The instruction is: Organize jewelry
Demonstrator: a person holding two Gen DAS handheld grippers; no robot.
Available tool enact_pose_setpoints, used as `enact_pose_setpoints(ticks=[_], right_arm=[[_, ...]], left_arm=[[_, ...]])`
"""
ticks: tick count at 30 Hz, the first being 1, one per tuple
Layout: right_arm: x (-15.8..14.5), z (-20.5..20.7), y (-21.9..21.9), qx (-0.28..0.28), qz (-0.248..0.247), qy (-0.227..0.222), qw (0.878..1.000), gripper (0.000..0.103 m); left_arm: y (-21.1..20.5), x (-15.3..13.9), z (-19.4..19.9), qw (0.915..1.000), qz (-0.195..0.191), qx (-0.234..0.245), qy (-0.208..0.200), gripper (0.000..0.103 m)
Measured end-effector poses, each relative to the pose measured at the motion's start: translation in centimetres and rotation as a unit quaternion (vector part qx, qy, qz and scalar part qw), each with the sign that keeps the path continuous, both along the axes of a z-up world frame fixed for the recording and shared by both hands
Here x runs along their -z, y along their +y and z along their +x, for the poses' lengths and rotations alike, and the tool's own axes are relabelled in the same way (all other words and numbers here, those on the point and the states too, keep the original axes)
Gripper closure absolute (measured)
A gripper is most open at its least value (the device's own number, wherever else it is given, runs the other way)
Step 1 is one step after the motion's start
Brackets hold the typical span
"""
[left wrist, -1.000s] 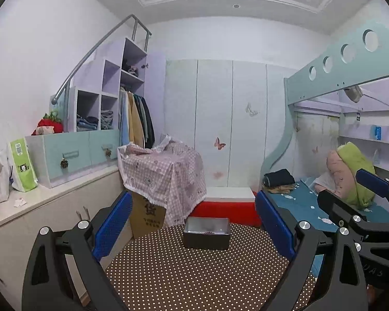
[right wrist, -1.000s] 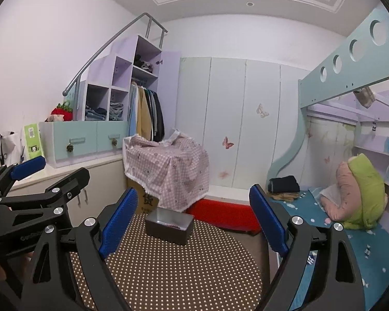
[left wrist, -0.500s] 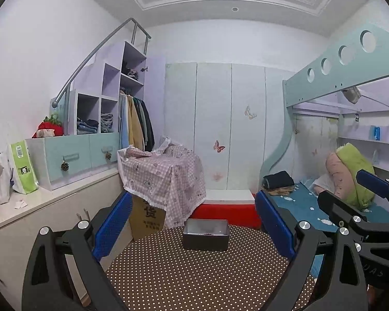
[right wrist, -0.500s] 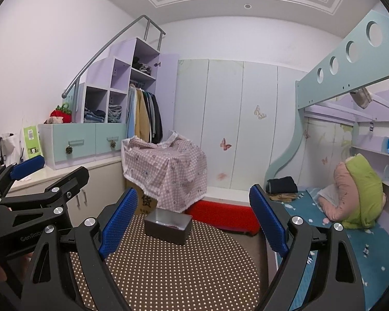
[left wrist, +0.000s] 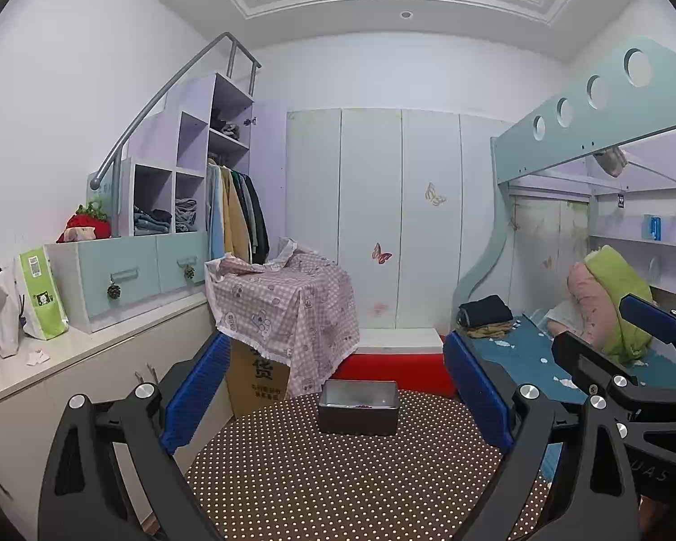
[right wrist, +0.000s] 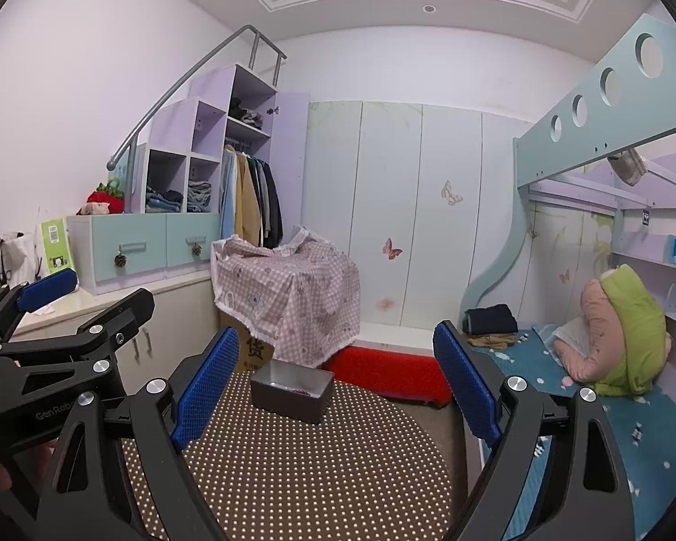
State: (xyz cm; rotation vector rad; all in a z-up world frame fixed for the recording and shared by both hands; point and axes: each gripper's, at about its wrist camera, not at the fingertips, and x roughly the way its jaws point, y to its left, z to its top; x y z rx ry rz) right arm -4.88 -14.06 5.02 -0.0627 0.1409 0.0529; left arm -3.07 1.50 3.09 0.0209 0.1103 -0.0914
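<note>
Holding both tools level above the round brown polka-dot table (left wrist: 338,473), you are keeping each one released: your left gripper (left wrist: 333,387) is showing its blue pads (left wrist: 194,387) spread wide with nothing between them, and your right gripper (right wrist: 338,387) is doing the same, fingers parted and carrying nothing. Sitting at the far edge of the table is the small dark grey open box (left wrist: 358,409), well apart from both sets of fingertips and lying between them in each wrist view. Showing inside it, against the near wall of the box, is a small dark reddish beaded piece of jewelry (left wrist: 364,405); what kind of piece it is cannot be told at this size. You are seeing your right gripper at the right margin of the left wrist view, and your left one at the left margin of the right wrist view, so the two are riding side by side without touching. Standing just behind the table are a cardboard carton (left wrist: 257,378) under a pink checked cloth (left wrist: 288,302) and a red step (left wrist: 392,367). Running along the right is a bed with a blue sheet (right wrist: 586,405).
</note>
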Motion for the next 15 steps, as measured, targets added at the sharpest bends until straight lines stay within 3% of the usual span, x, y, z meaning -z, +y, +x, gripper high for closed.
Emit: enact_pose_setpoints(ticks=[15], right_arm=[[0.44, -0.11, -0.06, 0.002, 0.000, 0.004, 1.000, 0.018]], left_arm=[[0.29, 0.05, 0.07, 1.0000, 0.003, 0.000, 0.001, 0.011]])
